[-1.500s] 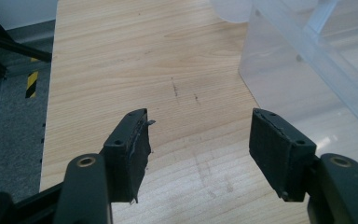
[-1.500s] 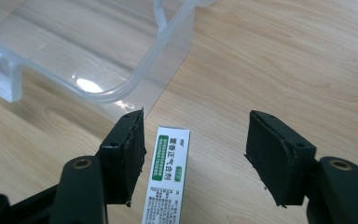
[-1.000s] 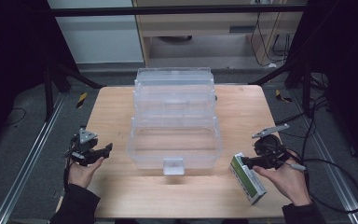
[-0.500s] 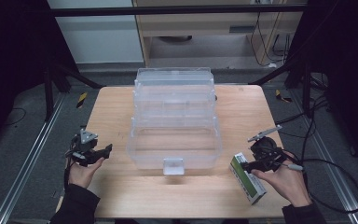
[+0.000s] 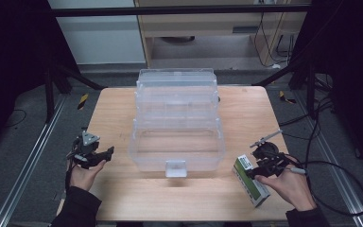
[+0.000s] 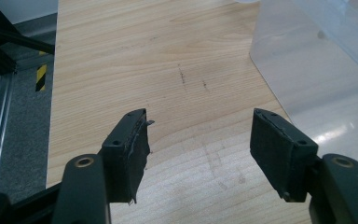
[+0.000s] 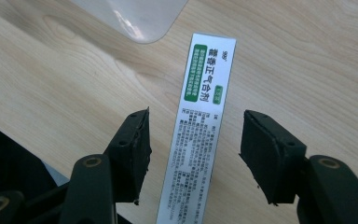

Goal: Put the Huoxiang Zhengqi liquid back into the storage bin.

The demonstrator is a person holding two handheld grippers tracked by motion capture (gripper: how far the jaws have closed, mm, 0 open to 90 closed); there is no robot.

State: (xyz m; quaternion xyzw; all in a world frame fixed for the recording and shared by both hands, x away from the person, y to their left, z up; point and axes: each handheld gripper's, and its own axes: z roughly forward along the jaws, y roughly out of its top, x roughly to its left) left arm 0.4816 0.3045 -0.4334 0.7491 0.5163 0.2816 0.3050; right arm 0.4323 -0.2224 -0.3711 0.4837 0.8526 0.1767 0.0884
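Lower right, the right gripper [image 7: 193, 154] straddles the box [image 7: 205, 126], jaws apart and closing to grasp it, while the left gripper [image 6: 198, 149] waits open, lower left.

Clear plastic tiered storage box [image 5: 177, 125] at centre of light wooden table [image 5: 123, 194], lid section behind tray. Slim white-and-green printed carton [image 5: 251, 182] lies flat on table right of box, near front edge. Right gripper [image 5: 253, 171] over carton, jaws either side, not touching. Left gripper [image 5: 105, 153] left of box.
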